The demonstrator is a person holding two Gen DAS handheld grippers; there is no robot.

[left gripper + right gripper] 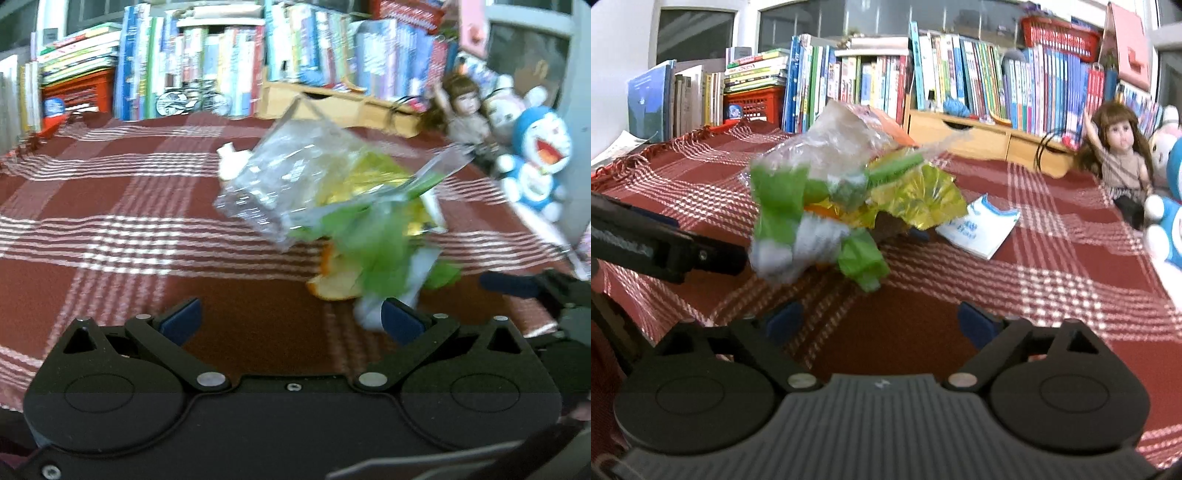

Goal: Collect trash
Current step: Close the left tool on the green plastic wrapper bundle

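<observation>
Trash pile mid-cloth, doll near; both claws released, empty.

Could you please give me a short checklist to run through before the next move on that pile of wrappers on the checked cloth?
1. Left gripper open and empty: ok, the pads stand wide apart.
2. Right gripper open and empty: ok.
3. Trash pile in front of both grippers: ok.
4. Pile at rest: cannot tell, the green wrapper is blurred.
5. Stray pieces accounted for: not ok, the blue and white packet lies apart from the pile.
6. Doll and plush toys clear of the pile: ok.
</observation>
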